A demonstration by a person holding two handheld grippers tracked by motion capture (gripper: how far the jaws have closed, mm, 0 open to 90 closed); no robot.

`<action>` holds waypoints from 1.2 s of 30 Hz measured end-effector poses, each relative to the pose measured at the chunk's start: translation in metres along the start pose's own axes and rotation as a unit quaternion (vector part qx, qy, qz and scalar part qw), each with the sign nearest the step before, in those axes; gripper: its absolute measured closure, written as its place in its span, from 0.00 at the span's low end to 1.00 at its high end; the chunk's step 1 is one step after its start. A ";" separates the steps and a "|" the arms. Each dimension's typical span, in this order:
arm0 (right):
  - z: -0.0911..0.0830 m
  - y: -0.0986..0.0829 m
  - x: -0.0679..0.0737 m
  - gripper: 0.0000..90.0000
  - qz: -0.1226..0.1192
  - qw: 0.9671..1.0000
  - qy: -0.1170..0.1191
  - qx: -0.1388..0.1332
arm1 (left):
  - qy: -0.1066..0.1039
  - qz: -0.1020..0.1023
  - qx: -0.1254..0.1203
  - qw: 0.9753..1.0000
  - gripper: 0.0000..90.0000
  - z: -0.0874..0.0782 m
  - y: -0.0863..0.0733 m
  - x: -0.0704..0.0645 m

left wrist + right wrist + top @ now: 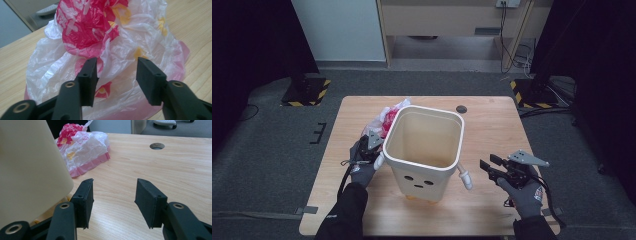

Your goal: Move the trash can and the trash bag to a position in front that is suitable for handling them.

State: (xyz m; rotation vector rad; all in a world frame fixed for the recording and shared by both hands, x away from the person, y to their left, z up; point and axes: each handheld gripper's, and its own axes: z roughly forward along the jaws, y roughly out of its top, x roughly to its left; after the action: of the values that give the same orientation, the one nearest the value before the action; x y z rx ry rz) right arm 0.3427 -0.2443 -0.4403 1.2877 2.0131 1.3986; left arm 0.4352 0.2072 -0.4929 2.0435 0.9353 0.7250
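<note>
Wooden table: my left gripper, jaws spread, faces the crumpled plastic bag dead ahead at frame centre; right gripper waits, likewise spread.

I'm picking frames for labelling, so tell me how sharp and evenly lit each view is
High view: table brightly lit, surroundings dark, cream bin a little soft. Left gripper view: plastic bag mildly blurred up close, jaws sharper. Right gripper view: jaws and wood grain crisp, bin wall at left pale and featureless, no harsh glare.
</note>
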 end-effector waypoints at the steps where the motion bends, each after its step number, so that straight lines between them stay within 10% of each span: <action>1: 0.001 0.000 -0.001 0.54 0.001 1.000 0.000 0.002 | -0.004 -0.004 -0.001 1.000 0.60 0.001 -0.001 0.001; 9: 0.003 0.000 0.004 0.55 -0.005 1.000 0.008 0.003 | -0.015 -0.012 0.036 0.999 0.89 -0.001 -0.006 -0.001; 19: -0.003 -0.004 -0.004 0.55 0.003 1.000 0.000 0.006 | 0.002 -0.011 0.042 0.999 0.95 -0.049 -0.011 0.007; 25: -0.001 -0.003 -0.001 0.54 0.000 1.000 0.002 0.004 | 0.017 -0.002 0.004 1.000 0.64 -0.044 -0.007 0.003; 36: -0.002 -0.003 -0.005 0.53 0.004 1.000 0.002 0.004 | 0.004 0.026 0.016 1.000 0.58 -0.008 -0.009 -0.003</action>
State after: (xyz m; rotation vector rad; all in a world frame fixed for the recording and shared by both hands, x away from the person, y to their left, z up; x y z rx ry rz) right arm 0.3427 -0.2497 -0.4433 1.2985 2.0210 1.3981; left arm 0.4243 0.2122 -0.4960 2.1005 0.9080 0.7514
